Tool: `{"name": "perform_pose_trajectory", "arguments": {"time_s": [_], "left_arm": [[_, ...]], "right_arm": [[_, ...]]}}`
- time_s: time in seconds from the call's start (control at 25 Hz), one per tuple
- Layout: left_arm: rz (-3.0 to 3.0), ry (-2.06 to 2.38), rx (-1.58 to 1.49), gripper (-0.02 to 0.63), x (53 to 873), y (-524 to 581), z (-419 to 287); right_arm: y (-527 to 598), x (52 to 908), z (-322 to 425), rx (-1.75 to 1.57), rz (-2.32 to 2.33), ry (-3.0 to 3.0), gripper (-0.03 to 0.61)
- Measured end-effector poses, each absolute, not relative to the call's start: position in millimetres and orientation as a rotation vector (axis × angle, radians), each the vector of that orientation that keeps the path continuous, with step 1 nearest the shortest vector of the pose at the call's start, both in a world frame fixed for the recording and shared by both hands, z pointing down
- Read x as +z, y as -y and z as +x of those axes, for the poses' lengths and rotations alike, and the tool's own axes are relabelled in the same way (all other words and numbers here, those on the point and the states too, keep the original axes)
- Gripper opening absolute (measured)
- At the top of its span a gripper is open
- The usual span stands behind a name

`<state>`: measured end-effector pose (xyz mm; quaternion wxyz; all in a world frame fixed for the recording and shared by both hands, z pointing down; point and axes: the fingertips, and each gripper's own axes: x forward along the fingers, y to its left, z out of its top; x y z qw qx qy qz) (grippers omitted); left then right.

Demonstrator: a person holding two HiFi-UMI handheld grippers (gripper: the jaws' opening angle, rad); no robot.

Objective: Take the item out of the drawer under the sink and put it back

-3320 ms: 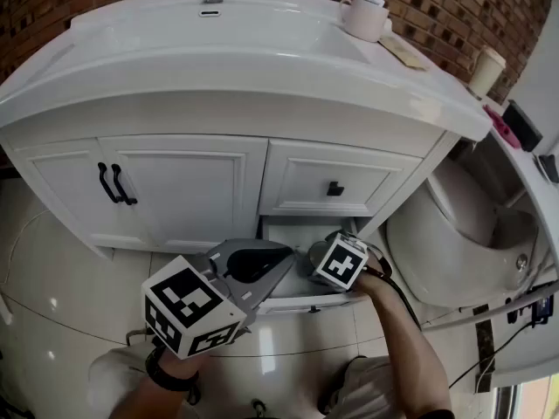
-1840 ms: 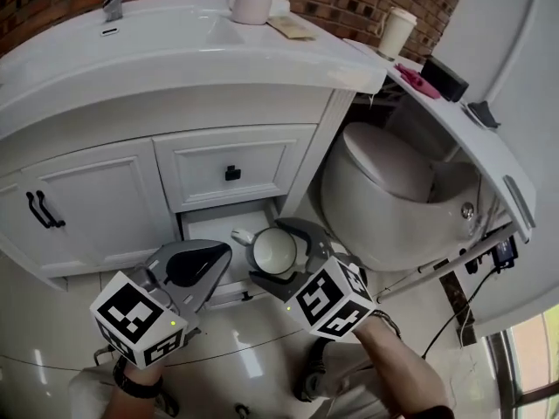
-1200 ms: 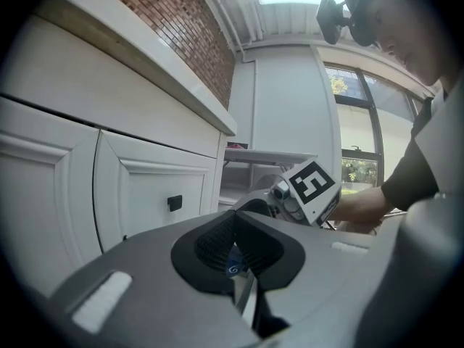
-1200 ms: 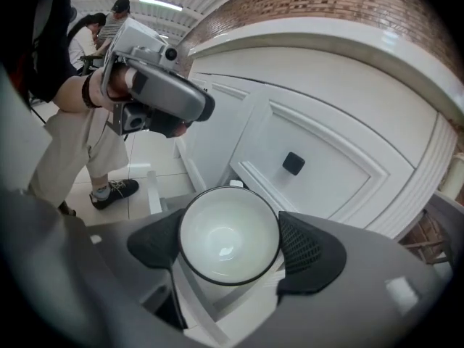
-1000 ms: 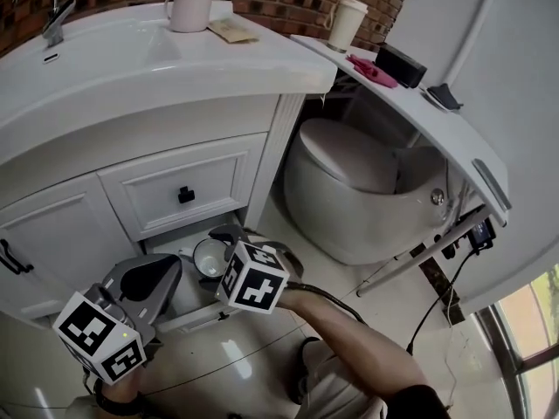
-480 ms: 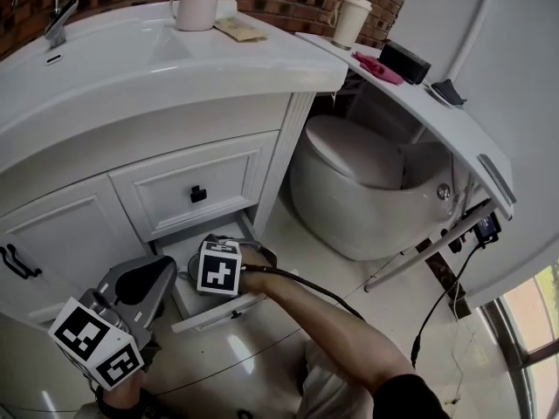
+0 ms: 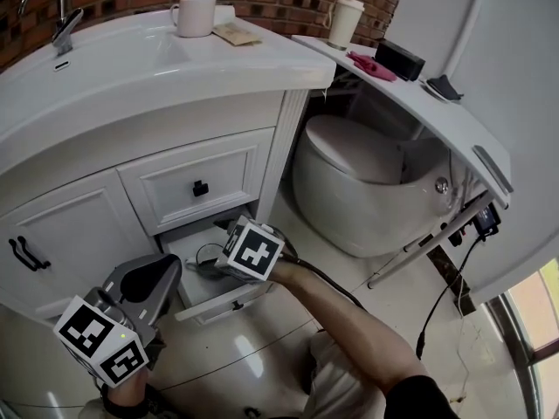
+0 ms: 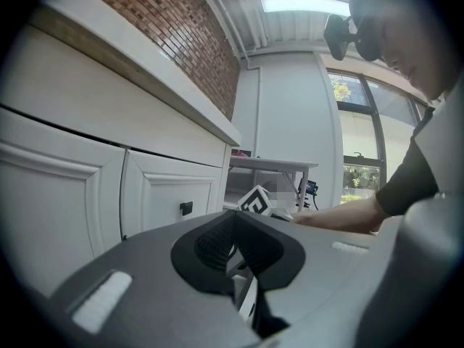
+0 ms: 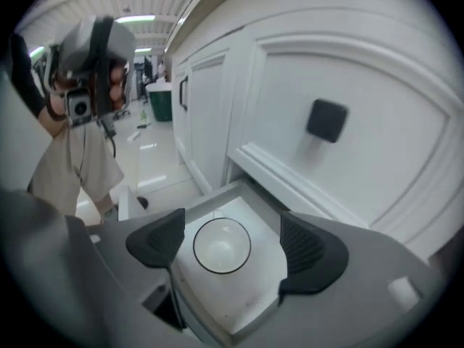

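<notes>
The lower drawer (image 7: pixel 218 299) under the sink stands pulled out. In it sits a white cup (image 9: pixel 222 245) with a dark rim, upright on the drawer floor (image 9: pixel 250 285). My right gripper (image 9: pixel 232 246) hovers over the cup, open, its pads apart on either side and touching nothing. In the head view the right gripper (image 7: pixel 210 264) reaches into the drawer and hides most of the cup (image 7: pixel 203 253). My left gripper (image 7: pixel 164 271) hangs shut and empty in front of the drawer, lower left. From the left gripper (image 8: pixel 233 227) view I see the right gripper's marker cube (image 8: pixel 255 200).
Above the open drawer is a shut drawer with a black knob (image 7: pixel 200 188). Cabinet doors with black handles (image 7: pixel 24 253) lie to the left. A toilet (image 7: pixel 367 182) stands close on the right. A mug (image 7: pixel 194 14) and a paper cup (image 7: pixel 344 20) stand on the counter.
The right gripper carried the cup from outside the drawer back down into it, let it go, and now stands open just above it. The left gripper stayed shut nearby.
</notes>
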<state>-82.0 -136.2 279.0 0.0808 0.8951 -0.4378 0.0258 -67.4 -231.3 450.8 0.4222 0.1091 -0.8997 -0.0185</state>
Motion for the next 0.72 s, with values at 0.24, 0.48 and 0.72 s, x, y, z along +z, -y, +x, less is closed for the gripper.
{"name": "perform_pose_trajectory", "arguments": {"time_s": [0.24,0.48,0.72], "left_arm": [[2.683,1.311,0.07,0.014,273,123,-64],[2.678,1.313,0.095,0.014,278,111,-53],[2.693,1.314,0.096,0.014,276,106,-46]], "right_arm": [[209,364,-54,-0.089,0.385,2.59,0.125],[166,274,-43,-0.158,0.443,2.853,0.002],[131,251,-48,-0.26,0.4,2.922,0.002]]}}
